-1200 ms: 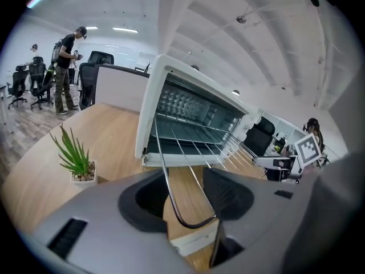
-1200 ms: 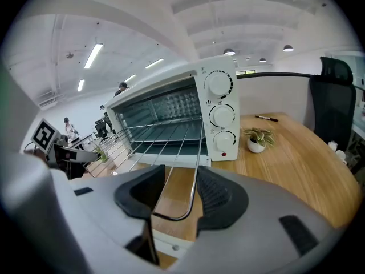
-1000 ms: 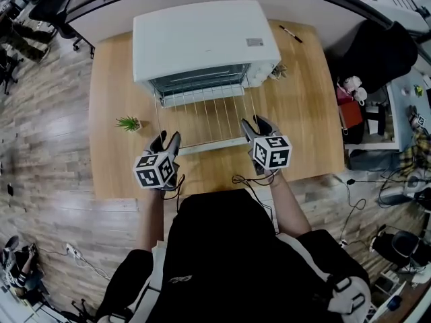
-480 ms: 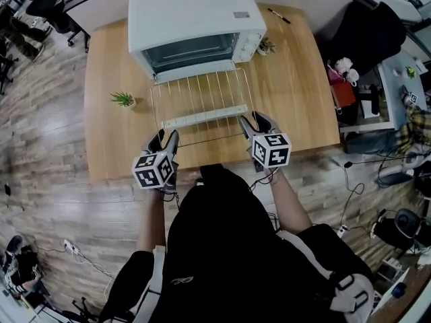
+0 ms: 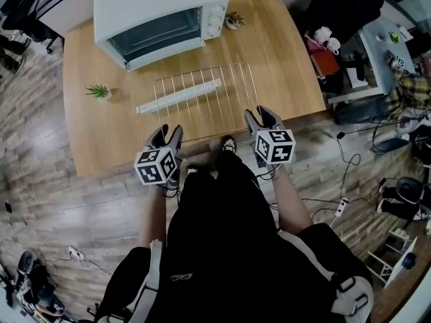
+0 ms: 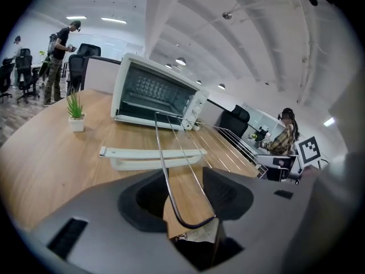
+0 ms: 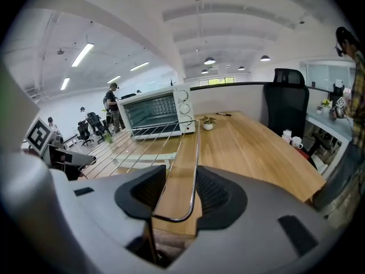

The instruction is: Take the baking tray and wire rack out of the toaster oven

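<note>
rack [image 5: 232,89]: one shiny wire grid
oven [image 5: 155,12]: one white box
left gripper [image 5: 167,133]: gripping rack
right gripper [image 5: 259,115]: clenching tighter on rack

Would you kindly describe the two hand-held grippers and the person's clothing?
The left hand-held gripper and the right hand-held gripper are grey-bodied, with two curved, dark-padded jaws, and each carries a white cube with black square markers. A thin dark cable hangs below the right one. The person wears a black top.

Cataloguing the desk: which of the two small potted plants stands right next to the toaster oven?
The plant at the toaster oven's knob end, close beside it. The other plant stands apart on open tabletop, left of the wire rack.
</note>
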A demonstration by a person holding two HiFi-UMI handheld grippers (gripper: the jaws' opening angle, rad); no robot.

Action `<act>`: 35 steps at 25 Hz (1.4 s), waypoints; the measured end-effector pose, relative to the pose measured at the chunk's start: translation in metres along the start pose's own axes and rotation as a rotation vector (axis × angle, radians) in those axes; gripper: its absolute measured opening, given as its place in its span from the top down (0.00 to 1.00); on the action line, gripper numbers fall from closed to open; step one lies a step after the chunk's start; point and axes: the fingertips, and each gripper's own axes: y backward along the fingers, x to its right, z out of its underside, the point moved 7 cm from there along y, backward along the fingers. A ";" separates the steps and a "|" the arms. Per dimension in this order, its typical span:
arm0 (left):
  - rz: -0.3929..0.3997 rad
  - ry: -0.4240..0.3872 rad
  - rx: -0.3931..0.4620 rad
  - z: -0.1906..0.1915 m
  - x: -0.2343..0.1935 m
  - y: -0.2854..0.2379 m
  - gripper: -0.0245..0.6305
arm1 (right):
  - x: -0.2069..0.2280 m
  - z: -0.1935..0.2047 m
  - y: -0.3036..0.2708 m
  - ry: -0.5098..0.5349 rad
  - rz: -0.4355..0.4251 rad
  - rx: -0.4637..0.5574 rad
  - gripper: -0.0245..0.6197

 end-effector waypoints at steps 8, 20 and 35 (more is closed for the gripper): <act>0.052 -0.028 -0.074 0.001 0.063 -0.060 0.66 | 0.081 0.011 0.022 -0.069 0.061 0.002 0.69; 0.066 -0.050 -0.194 0.021 0.147 -0.169 0.66 | 0.212 0.045 0.021 -0.145 0.092 -0.085 0.68; -0.086 -0.048 -0.257 0.044 0.158 -0.220 0.67 | 0.256 0.072 -0.014 -0.161 0.070 -0.183 0.67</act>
